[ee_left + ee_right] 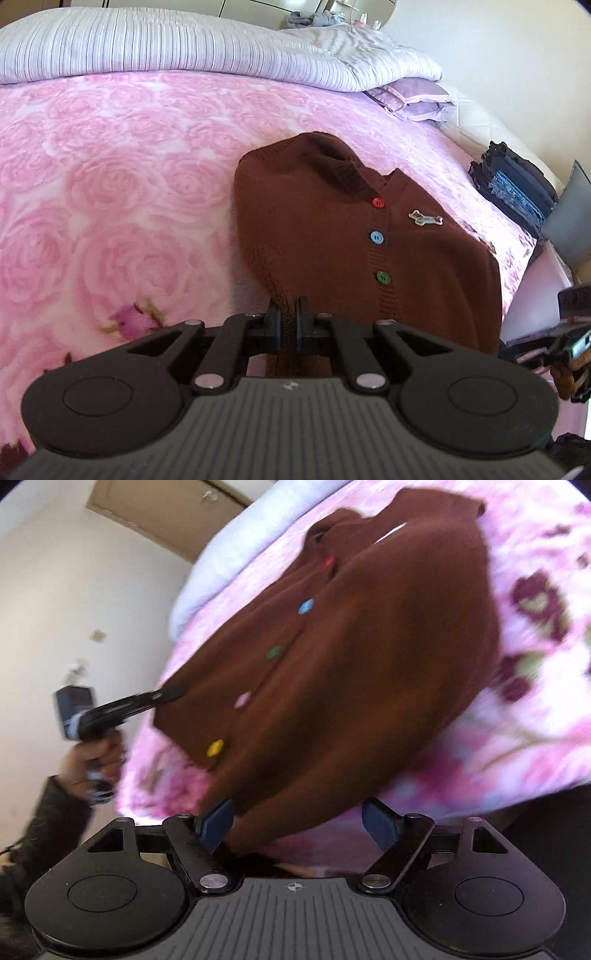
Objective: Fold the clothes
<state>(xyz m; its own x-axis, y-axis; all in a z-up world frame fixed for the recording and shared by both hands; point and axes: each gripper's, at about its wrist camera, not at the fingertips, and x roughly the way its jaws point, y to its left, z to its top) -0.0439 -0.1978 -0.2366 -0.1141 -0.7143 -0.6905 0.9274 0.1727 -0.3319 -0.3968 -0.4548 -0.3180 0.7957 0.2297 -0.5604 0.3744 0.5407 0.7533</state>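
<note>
A brown knitted cardigan [369,236] with red, blue and green buttons and a small dog badge lies on the pink rose-patterned blanket [129,192]. My left gripper [289,321] is shut on the cardigan's near left edge, with brown knit pinched between its pads. In the blurred right wrist view the cardigan [362,657] fills the middle, and the left gripper [173,693] clamps its left edge, held by a hand in a dark sleeve. My right gripper [299,823] is open, its blue pads wide apart. The cardigan's near hem sits between them, and the pads do not press on it.
A striped quilt [184,48] and lilac pillows [413,99] lie at the head of the bed. Folded jeans and dark clothes [513,192] are stacked near the bed's right edge. A pale wall and a door [155,513] are to the left in the right wrist view.
</note>
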